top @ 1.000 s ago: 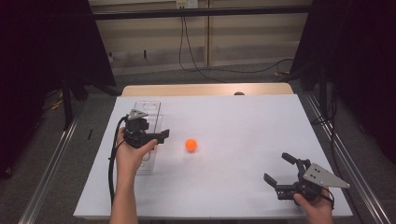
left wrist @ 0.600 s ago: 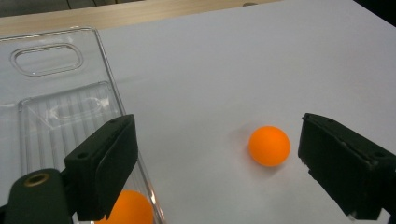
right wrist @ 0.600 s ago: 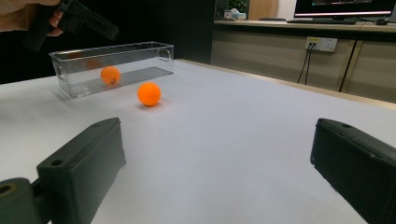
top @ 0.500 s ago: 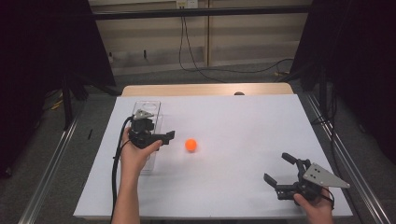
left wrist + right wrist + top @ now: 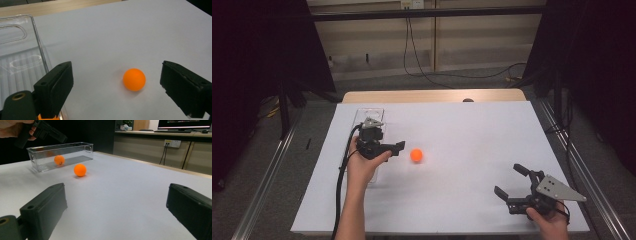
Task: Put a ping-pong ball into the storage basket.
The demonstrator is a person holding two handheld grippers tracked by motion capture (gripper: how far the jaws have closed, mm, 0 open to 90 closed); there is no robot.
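Ball (image 5: pixel 416 155) lies on the table just right of the clear box (image 5: pixel 371 114); left gripper (image 5: pixel 397 148) gapes beside it, right gripper (image 5: pixel 511 182) idle, spread. A careless nudge could roll it away

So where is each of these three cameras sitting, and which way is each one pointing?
High view: above the person's side, looking forward and down on the white table; forearms, left gripper and right gripper show.
Left gripper view: rides the left gripper, looking down between its open jaws at the orange ball beside the clear box.
Right gripper view: low, near the table, looking level across between its open jaws to the box, which holds a second ball; the other hand shows.
All three share the loose ball.
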